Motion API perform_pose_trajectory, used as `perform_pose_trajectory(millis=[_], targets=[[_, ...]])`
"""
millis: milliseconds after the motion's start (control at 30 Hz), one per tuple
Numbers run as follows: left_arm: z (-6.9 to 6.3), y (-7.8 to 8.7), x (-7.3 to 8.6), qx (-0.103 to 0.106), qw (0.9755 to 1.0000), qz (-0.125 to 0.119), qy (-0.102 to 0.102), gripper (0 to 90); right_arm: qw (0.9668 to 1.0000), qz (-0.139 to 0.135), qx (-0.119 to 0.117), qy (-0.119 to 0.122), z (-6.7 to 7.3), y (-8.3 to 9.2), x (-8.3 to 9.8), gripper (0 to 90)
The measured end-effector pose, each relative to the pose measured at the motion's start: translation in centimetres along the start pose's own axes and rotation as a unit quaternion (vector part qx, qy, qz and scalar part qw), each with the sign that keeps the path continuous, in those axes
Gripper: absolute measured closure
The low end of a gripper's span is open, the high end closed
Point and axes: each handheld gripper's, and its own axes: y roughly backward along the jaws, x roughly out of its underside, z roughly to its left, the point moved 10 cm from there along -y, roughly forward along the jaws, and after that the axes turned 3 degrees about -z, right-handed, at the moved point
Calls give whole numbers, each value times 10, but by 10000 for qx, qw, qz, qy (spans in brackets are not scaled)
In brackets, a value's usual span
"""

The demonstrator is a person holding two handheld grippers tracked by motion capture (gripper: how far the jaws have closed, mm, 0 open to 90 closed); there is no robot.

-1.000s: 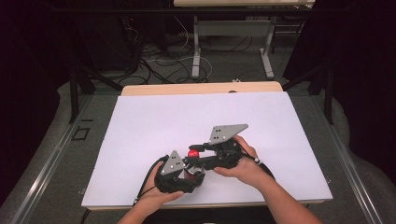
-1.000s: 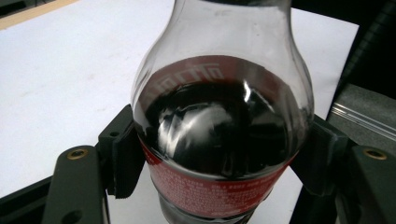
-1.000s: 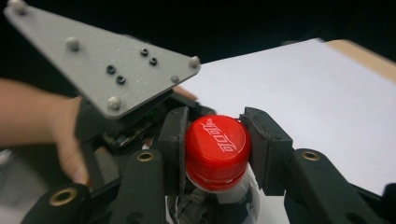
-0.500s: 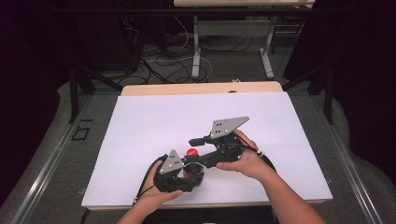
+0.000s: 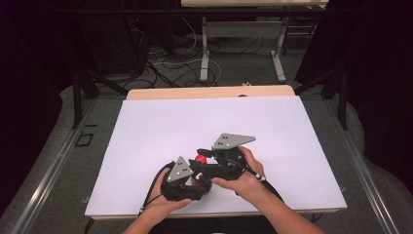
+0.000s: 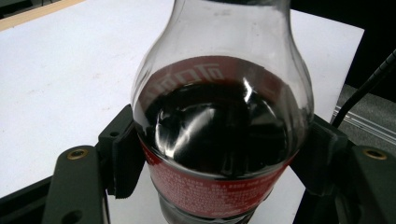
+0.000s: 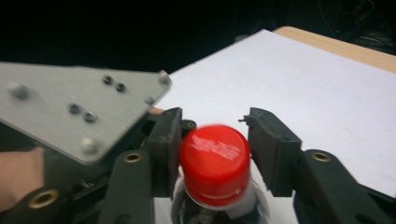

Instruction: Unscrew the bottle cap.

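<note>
Red cap (image 7: 214, 158) sits on the bottle (image 6: 219, 140); left claw (image 6: 219, 163) pinches its body, right claw (image 7: 215, 149), just closing, straddles the cap, unscrewing unfinished.

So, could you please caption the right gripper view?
Right gripper closing its jaws around the bottle's red cap.

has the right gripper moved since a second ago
Yes. In the high view the right gripper has shifted slightly right and toward the table's far edge, its jaws closing around the red cap.
</note>
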Motion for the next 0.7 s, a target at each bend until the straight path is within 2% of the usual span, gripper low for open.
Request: perform_pose_trajectory(millis=[133,200,233,300,333,400,467,533,567,633,700], targets=[[1,-1,0,-50,10000,-34,-7,300,9999,-64,-95,-24,-1,1,0,599],[0,0,0,7,10000,-10,-26,300,9996,-24,-210,160,0,2,1,602],[-1,0,1,44,10000,34,-56,300,9995,-7,-279,179,0,3,1,602],[-2,0,1,74,10000,30,-43,300,9975,-3,-516,488,0,4,0,603],[-3,0,0,63,10000,6,-55,300,9966,62,-601,563,1,5,1,604],[-4,-1,0,95,9999,-10,-98,299,9912,110,-903,956,2,5,1,606],[-6,-1,0,138,9998,-32,-122,299,9862,285,-1183,1125,2,7,1,608],[-7,-1,-1,191,9997,-60,-132,299,9795,360,-1483,1314,3,8,0,609],[-8,-1,-1,212,9997,-71,-132,299,9746,425,-1671,1426,3,9,0,609],[-9,-1,-1,240,9996,-78,-104,299,9679,446,-1984,1479,1,9,-1,610],[-8,-1,0,259,9996,-36,-106,300,9653,464,-2142,1424,-1,9,-1,610]])
